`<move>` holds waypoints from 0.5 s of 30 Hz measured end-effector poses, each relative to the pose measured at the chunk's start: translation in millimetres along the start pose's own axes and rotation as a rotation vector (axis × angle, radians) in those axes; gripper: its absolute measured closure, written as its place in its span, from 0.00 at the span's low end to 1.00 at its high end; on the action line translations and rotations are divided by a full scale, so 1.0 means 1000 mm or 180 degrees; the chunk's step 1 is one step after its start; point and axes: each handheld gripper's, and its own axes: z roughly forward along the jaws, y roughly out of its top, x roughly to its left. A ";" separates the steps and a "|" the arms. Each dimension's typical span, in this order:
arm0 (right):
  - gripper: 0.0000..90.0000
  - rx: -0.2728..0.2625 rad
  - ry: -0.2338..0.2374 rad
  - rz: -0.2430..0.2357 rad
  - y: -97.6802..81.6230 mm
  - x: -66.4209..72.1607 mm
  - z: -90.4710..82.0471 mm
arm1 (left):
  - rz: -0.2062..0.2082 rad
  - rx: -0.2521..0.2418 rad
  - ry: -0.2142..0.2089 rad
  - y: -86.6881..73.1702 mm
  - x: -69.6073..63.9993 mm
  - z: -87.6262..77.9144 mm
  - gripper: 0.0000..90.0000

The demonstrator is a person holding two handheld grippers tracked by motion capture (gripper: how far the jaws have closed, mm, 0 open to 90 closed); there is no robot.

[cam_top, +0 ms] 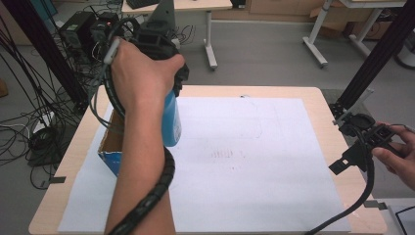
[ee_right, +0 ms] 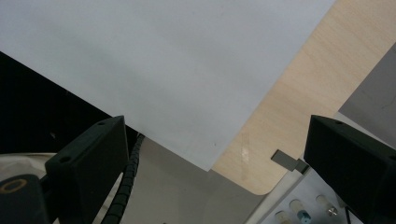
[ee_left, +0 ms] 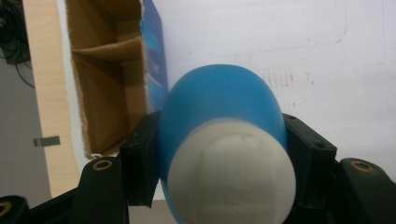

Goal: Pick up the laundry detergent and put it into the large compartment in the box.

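Closest thing to the lens is the white cap end of the blue bottle [ee_left: 224,154], basically filling the left gripper view, with the two black jaws pressed flat against its blue sides. So the left gripper [ee_left: 223,161] is clamped on it for real, no gap on either side.

From the high view you can see the bottle [cam_top: 171,122] hanging cap-up under the left hand [cam_top: 142,73], long axis pretty much vertical, bottom end down near the white paper sheet [cam_top: 254,161]. It's lifted, I can't tell if the base is touching the sheet or just above it.

The bit that matters: the open cardboard box [cam_top: 111,142] with the blue outer wall sits just beside the bottle, toward the left edge of the table [cam_top: 323,103]. In the left gripper view the box [ee_left: 105,93] shows a divider and empty compartments, right next to the bottle's side. My guess is the bottle goes in there, which would only need a short sideways shift while staying upright.

The right gripper [cam_top: 355,147] is way off at the right table edge, jaws spread wide with nothing between them, well apart from everything. Left hand is obviously the one doing the work here.
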 end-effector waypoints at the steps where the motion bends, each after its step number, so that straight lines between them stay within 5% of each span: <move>1: 0.07 0.0010 -0.0004 -0.0005 0.003 0.000 0.000 | 0.0000 0.0000 0.0000 0.000 0.000 0.000 0.42; 6: 0.07 0.0028 -0.0013 -0.0011 0.011 -0.001 -0.002 | -0.0070 -0.0084 -0.0058 0.007 0.021 -0.014 0.42; 15: 0.07 0.0036 -0.0028 -0.0051 0.020 0.000 -0.006 | -0.0184 -0.0162 0.0036 0.015 0.048 -0.030 0.42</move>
